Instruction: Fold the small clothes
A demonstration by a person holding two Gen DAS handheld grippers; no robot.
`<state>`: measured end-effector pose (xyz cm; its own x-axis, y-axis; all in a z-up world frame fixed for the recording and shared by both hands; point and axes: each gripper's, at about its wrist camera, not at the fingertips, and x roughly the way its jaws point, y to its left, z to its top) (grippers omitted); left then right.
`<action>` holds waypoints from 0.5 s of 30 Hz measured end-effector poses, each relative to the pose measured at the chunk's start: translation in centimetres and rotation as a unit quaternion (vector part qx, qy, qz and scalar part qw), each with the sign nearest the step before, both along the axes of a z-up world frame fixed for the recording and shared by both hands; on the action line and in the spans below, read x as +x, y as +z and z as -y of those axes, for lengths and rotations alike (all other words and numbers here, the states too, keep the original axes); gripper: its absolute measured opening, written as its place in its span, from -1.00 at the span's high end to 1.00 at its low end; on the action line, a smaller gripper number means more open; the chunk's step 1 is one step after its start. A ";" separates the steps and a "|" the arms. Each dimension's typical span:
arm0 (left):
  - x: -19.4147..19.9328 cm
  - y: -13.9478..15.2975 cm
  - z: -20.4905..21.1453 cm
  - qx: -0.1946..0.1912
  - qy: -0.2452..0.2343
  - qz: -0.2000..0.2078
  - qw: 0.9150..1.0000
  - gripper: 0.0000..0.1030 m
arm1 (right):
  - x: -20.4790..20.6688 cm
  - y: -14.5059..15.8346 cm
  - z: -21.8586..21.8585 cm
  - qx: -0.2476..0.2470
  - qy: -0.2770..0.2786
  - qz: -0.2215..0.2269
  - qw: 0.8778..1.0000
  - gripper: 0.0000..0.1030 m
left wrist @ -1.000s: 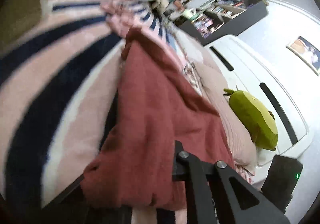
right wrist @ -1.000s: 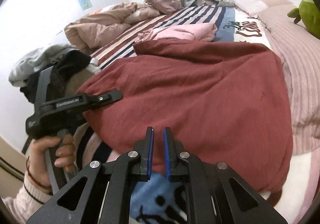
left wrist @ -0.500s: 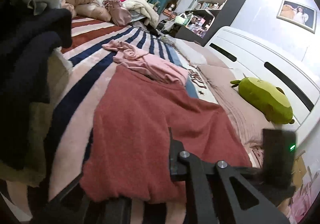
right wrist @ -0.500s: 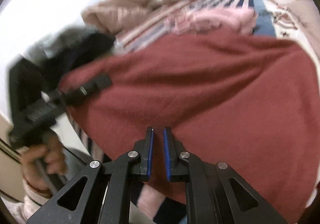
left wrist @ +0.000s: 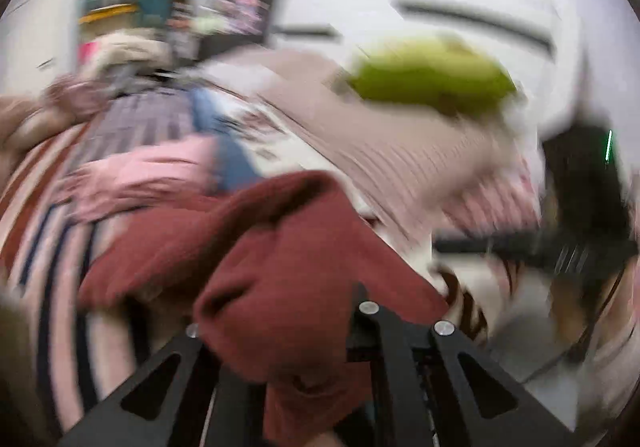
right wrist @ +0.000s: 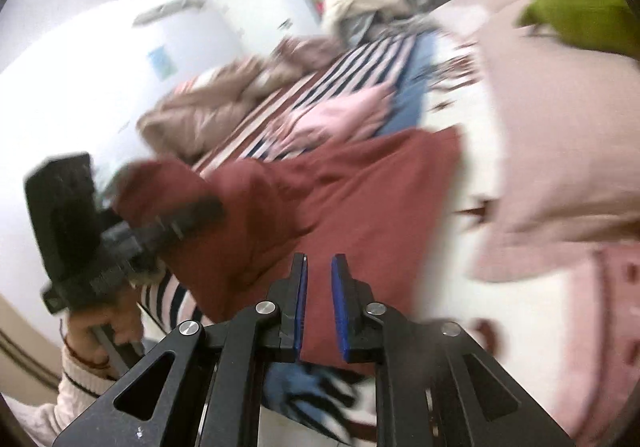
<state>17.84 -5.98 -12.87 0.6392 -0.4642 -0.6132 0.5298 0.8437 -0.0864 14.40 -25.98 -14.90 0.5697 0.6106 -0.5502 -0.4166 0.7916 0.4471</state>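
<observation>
Blur across both views, but the picture reads well enough. The red garment is bunched up and draped right over the left tool, a thick fold covering its fingers, so whether they pinch the cloth or stand apart I cannot tell. From the right wrist view the same red garment has one corner lifted on the left tool, with the person's left hand gripping the handle below, while the rest of the cloth lies spread on the striped bed. The right tool hangs just above the near edge of the garment, its blue pads apart with nothing between them. A pink garment lies crumpled beyond the red one. A green plush toy sits on the beige pillow near the white headboard.
</observation>
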 end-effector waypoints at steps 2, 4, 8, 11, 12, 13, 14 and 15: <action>0.8 -3.1 4.1 0.033 -0.054 -0.049 0.997 0.84 | -0.6 0.3 2.4 0.006 -0.022 0.004 1.000 0.82; 1.1 -5.4 5.7 0.034 -0.068 -0.084 0.994 0.73 | -1.0 0.3 4.1 0.008 -0.033 0.003 0.999 0.82; 0.5 -5.1 3.6 -0.041 -0.053 -0.100 0.993 0.40 | -1.2 -0.1 5.3 0.009 -0.038 -0.003 0.999 0.82; -1.6 -3.7 1.3 -0.080 -0.055 -0.089 0.991 0.02 | -1.0 0.0 4.5 0.005 -0.025 0.003 1.000 0.82; -2.6 -3.1 0.5 -0.083 -0.046 -0.078 0.992 0.02 | -1.0 0.3 3.8 0.007 -0.016 0.006 1.000 0.82; -3.5 -2.5 -0.6 -0.089 -0.033 -0.072 0.993 0.01 | -0.8 0.5 2.9 0.010 -0.004 0.009 1.000 0.76; -4.4 -2.1 -1.9 -0.101 -0.021 -0.068 0.992 -0.01 | -0.7 0.8 1.9 0.012 0.011 0.014 1.000 0.69; -4.9 -1.8 -2.7 -0.111 -0.011 -0.065 0.992 -0.03 | -0.8 1.1 0.7 0.011 0.022 0.020 0.999 0.59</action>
